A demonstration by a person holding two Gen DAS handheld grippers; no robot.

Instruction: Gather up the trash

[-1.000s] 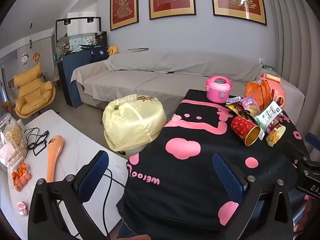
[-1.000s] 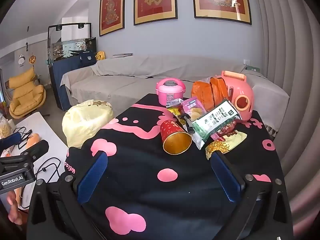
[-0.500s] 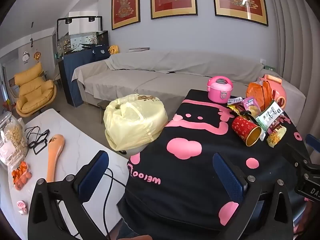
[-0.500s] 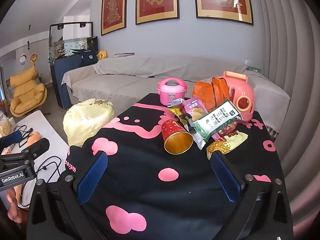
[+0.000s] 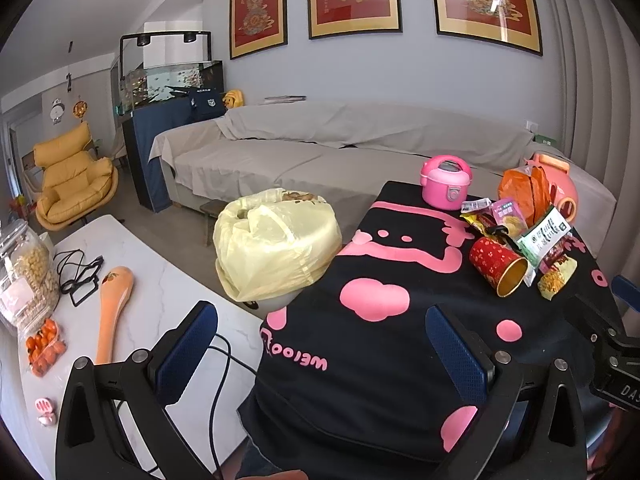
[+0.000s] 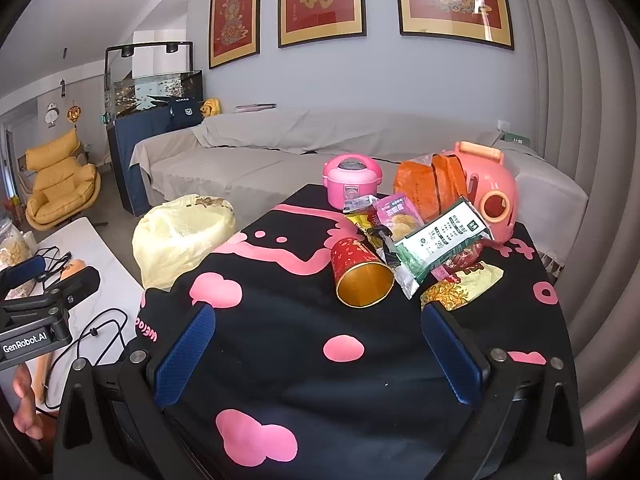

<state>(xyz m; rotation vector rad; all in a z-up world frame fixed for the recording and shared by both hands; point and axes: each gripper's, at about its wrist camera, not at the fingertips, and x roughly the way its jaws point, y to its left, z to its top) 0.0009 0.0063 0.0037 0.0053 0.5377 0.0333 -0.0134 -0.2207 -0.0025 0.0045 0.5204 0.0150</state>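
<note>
A pile of trash lies on the black-and-pink tablecloth (image 6: 304, 364): a red paper cup (image 6: 360, 276) on its side, a green-and-white wrapper (image 6: 440, 236), a pink snack packet (image 6: 400, 212), a yellow wrapper (image 6: 464, 284) and an orange bag (image 6: 424, 188). The pile also shows at the right in the left wrist view, with the cup (image 5: 496, 266). A yellow plastic bag (image 5: 272, 248) (image 6: 180, 236) stands open left of the table. My right gripper (image 6: 318, 354) is open and empty, short of the cup. My left gripper (image 5: 322, 354) is open and empty over the table's left corner.
A pink toy rice cooker (image 6: 351, 180) and a pink round toy (image 6: 492, 196) stand behind the pile. A white marble table (image 5: 160, 304) at the left holds a cable, an orange scoop (image 5: 114, 304), a jar and tomatoes. A grey covered sofa (image 5: 320, 152) lies beyond.
Both grippers have drifted slightly forward and the views shifted a little. Nothing was taken hold of; both stay open.
</note>
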